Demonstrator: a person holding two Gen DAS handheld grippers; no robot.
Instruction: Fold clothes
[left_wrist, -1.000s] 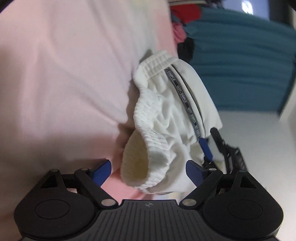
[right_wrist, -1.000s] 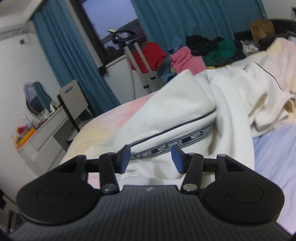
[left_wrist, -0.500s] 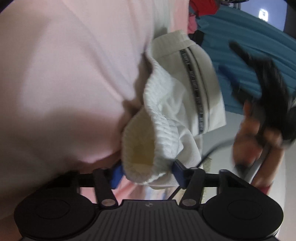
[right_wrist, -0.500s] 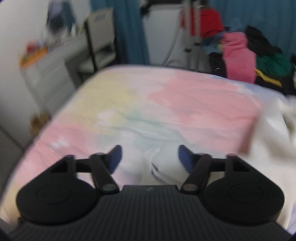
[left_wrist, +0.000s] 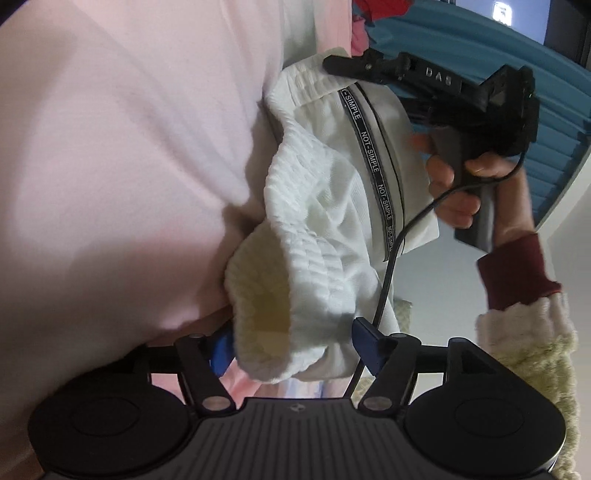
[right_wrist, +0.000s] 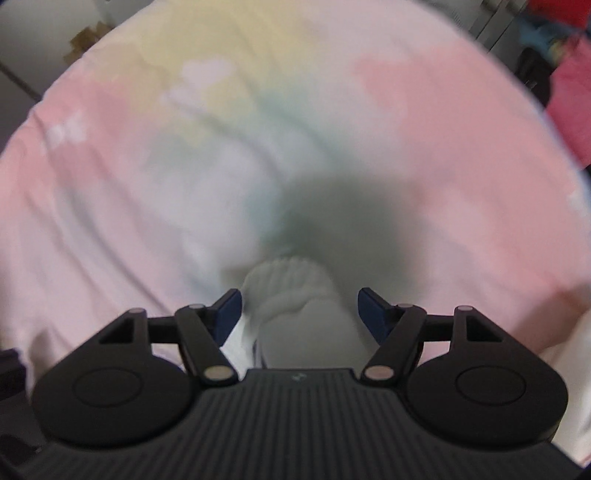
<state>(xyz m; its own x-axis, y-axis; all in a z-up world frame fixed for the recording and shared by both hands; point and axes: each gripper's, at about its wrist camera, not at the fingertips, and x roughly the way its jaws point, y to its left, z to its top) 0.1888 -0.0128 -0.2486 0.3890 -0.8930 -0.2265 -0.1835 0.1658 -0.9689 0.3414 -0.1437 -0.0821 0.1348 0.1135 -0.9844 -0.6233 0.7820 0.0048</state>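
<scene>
Left wrist view: the left gripper (left_wrist: 291, 341) has narrowed onto the ribbed cuff of the white garment with black lettered tape (left_wrist: 332, 206), low centre of the frame; the right gripper (left_wrist: 424, 79) has arrived upper right.

Right wrist view: its jaws have spread half-wide around white ribbed fabric (right_wrist: 295, 291), not pinching it, above the pastel bedsheet (right_wrist: 147, 155). A regrip seems underway.

One white garment (left_wrist: 325, 206), two tongs (left_wrist: 291, 343)

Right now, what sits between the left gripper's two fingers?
In the left wrist view, the white garment's ribbed cuff fills the gap between the left gripper's fingers, which press its sides.
</scene>
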